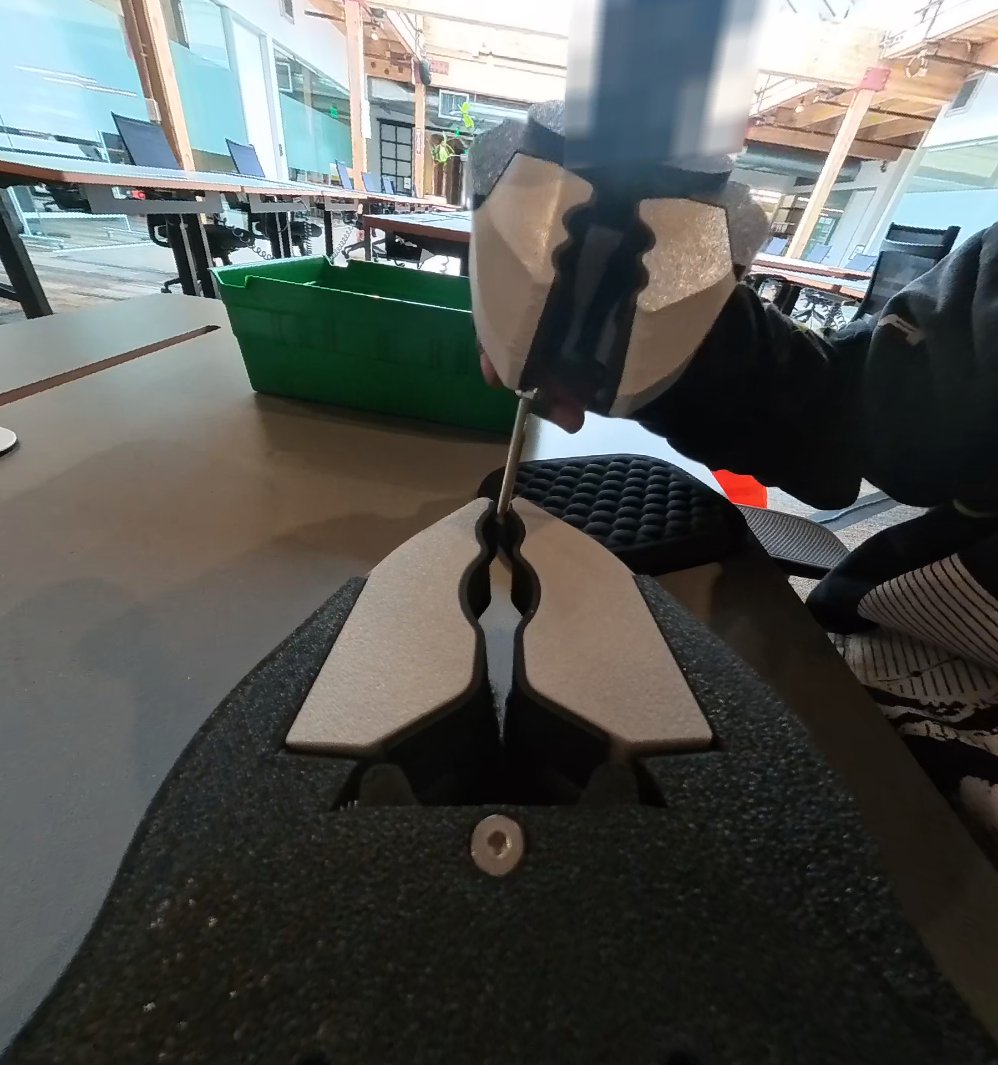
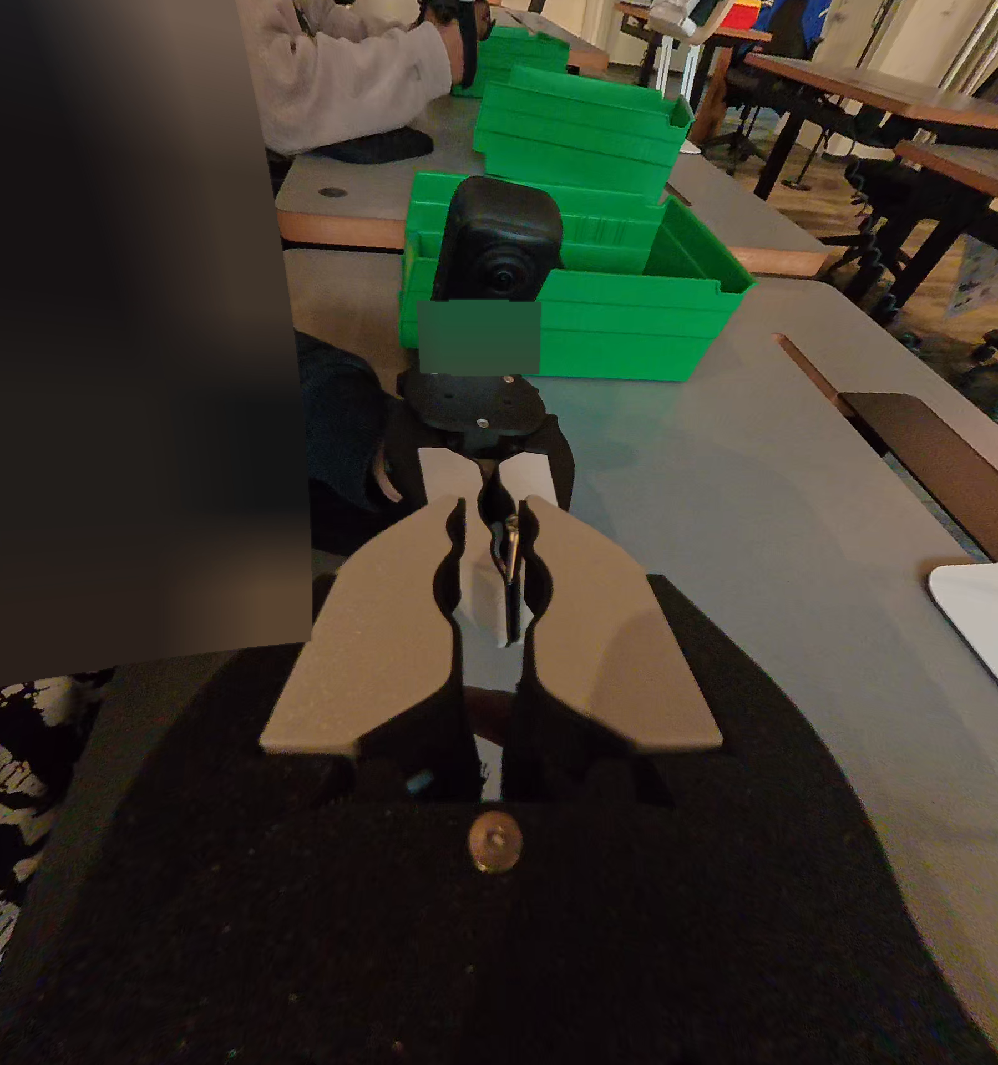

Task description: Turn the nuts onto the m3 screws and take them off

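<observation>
Over a grey desk (image 1: 139,518), the left gripper (image 1: 501,513) has its fingers closed on the lower end of a thin metal screw (image 1: 513,455); the right gripper (image 2: 488,518), fingers parted, surrounds its upper end without gripping.

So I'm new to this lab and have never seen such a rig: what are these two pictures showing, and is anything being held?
There is no robot here. A person holds a hand-held two-finger gripper in each hand, and each gripper carries a camera that looks forward along its own fingers.

In the left wrist view, the left gripper is in front, shut on the lower end of a thin metal screw. The right gripper faces it from above, at the screw's top.

The right wrist view looks the other way: the right gripper stands open, with the screw beside one finger, and the left gripper's camera behind.

On the grey table sits a green bin.
</observation>
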The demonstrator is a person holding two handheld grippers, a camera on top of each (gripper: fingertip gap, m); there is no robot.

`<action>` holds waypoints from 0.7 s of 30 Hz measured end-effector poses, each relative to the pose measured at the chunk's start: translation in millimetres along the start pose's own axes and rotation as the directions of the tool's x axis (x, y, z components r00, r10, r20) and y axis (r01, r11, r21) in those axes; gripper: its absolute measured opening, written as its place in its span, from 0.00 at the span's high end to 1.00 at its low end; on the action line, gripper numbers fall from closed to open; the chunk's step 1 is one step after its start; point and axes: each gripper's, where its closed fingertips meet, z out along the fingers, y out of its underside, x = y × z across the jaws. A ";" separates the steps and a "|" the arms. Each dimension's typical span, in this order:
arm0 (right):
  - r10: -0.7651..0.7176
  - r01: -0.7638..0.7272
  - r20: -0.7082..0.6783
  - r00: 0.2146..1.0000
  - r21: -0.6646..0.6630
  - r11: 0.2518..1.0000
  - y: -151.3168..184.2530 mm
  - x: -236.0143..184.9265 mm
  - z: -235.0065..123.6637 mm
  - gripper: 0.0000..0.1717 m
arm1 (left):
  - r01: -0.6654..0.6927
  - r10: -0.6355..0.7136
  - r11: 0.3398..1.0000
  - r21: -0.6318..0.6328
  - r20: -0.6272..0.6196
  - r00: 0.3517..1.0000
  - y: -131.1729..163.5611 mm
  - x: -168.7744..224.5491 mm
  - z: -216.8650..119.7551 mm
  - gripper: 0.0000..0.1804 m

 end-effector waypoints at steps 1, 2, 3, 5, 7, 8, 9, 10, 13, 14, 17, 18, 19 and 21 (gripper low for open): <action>0.000 0.000 -0.001 1.000 0.009 1.000 -1.1 0.2 -0.4 0.91 | 0.003 -0.003 1.000 0.001 0.002 1.000 -0.2 -0.4 -0.1 1.00; -0.001 0.001 -0.003 1.000 0.021 1.000 -3.0 0.5 -1.2 0.91 | 0.007 -0.007 1.000 0.004 0.003 1.000 -0.5 -1.0 -0.3 1.00; -0.006 0.007 -0.010 1.000 0.026 1.000 -4.3 1.3 -1.9 0.92 | 0.010 -0.010 1.000 0.006 0.003 1.000 -0.7 -1.3 -0.5 1.00; -0.041 0.041 -0.037 0.998 0.006 0.999 -3.4 4.2 -2.8 0.92 | 0.007 -0.007 1.000 0.005 0.004 1.000 -0.7 -1.1 -0.5 1.00; -0.108 0.105 -0.073 0.991 -0.048 0.993 0.4 7.4 -3.3 0.93 | 0.007 -0.007 1.000 0.004 0.004 1.000 -0.6 -1.1 -0.4 1.00; -0.133 0.127 -0.078 0.988 -0.070 0.989 1.0 7.0 -3.4 0.94 | 0.008 -0.008 1.000 0.005 0.005 1.000 -0.6 -1.3 -0.5 1.00; -0.150 0.143 -0.072 0.986 -0.090 0.986 1.5 5.5 -3.0 0.95 | 0.008 -0.008 1.000 0.005 0.005 1.000 -0.7 -1.4 -0.5 1.00; -0.165 0.157 -0.063 0.984 -0.114 0.981 2.6 4.2 -2.6 0.94 | 0.008 -0.008 1.000 0.004 0.006 1.000 -0.5 -1.4 -0.3 1.00; -0.203 0.191 -0.060 0.977 -0.167 0.967 3.1 6.0 -2.3 0.94 | 0.007 -0.007 1.000 0.003 0.006 1.000 -0.4 -1.4 -0.3 1.00; -0.209 0.196 -0.059 0.976 -0.176 0.965 2.6 7.0 -2.4 0.94 | 0.007 -0.007 1.000 0.003 0.007 1.000 -0.5 -1.6 -0.3 1.00; -0.228 0.212 -0.060 0.972 -0.197 0.957 2.2 10.5 -2.5 0.94 | 0.005 -0.005 1.000 0.002 0.007 1.000 -0.3 -1.3 -0.2 1.00; -0.230 0.214 -0.059 0.971 -0.202 0.956 2.6 11.2 -2.2 0.94 | 0.005 -0.005 1.000 0.002 0.007 1.000 -0.3 -1.2 -0.2 1.00; -0.232 0.216 -0.055 0.971 -0.207 0.954 3.2 11.2 -1.8 0.95 | 0.005 -0.005 1.000 0.002 0.006 1.000 -0.4 -1.2 -0.3 1.00; -0.238 0.223 -0.048 0.970 -0.216 0.951 4.7 10.7 -1.0 0.95 | 0.004 -0.004 1.000 0.003 0.006 1.000 -0.5 -1.1 -0.3 1.00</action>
